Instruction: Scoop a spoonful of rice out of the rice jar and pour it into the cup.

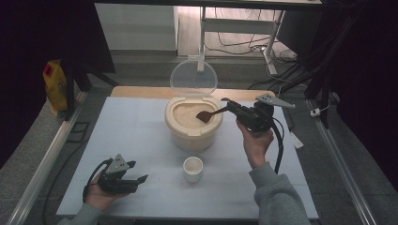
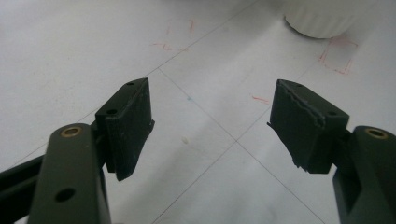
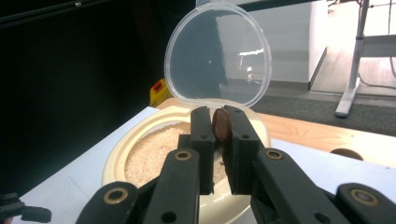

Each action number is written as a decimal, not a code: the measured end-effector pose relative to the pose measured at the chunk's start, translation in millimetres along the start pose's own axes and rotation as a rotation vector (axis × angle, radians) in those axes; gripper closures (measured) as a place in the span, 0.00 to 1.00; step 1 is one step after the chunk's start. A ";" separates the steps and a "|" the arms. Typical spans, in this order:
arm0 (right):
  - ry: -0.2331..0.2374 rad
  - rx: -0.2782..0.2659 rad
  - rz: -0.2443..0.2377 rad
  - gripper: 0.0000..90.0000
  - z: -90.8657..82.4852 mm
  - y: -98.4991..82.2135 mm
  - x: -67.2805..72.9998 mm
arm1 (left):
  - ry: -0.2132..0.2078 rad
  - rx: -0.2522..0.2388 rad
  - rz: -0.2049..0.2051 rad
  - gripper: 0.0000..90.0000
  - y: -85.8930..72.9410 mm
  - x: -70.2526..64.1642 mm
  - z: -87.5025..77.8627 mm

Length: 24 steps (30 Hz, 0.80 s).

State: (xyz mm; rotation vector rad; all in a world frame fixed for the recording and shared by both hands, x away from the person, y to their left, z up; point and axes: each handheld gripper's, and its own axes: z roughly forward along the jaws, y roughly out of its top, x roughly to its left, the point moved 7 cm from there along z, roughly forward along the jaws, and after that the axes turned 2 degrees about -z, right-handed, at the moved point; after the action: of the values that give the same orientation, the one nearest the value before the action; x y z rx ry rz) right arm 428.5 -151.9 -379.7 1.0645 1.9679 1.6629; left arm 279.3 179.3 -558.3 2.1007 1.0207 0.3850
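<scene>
A: What does the right claw hold?

B: It pinches the handle of a brown spoon. In the right gripper view the two jaws are pressed on the handle end, one from each side. The scoop end of the spoon lies over the rice inside the cream rice container.

A: Is the container open?

B: Yes. Its clear round lid stands upright at the far side of the container. In the right gripper view I see the dark room through this lid.

A: And the left claw?

B: It is spread and holds nothing. It rests low on the near left part of the table, in the person's left hand. In the left gripper view only the white table surface is between the pads.

A: Where is the small white cup?

B: It stands on the table just in front of the rice container, between the two hands, well apart from the left claw. The bottom of a white ribbed thing is at the top edge of the left gripper view; I cannot tell if it is this cup.

A: Can you read any writing?

B: No. There are thin red pen marks on the table, but they are not letters. A yellow bag with a red label stands beside the table on the left; its print is too small to read.
</scene>
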 end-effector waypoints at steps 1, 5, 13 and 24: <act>0.004 0.002 0.009 0.92 0.7 -0.7 0.1 | 0.000 0.000 0.000 0.32 0.0 0.0 -0.1; 0.020 0.007 0.043 0.92 3.6 -4.7 0.2 | 0.002 -0.003 0.001 0.32 0.5 0.0 -0.7; 0.045 0.013 0.135 0.92 10.1 -13.8 -1.9 | 0.002 -0.003 0.002 0.32 0.5 0.2 -0.8; 0.054 0.014 0.201 0.92 16.1 -20.8 -0.6 | 0.003 -0.003 0.004 0.32 0.6 -0.3 -0.4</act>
State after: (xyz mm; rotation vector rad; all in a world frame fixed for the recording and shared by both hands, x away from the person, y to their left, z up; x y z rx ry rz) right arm 433.4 -141.9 -403.5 1.2719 1.9643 1.7997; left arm 279.2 179.0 -557.5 2.1005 1.0173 0.3912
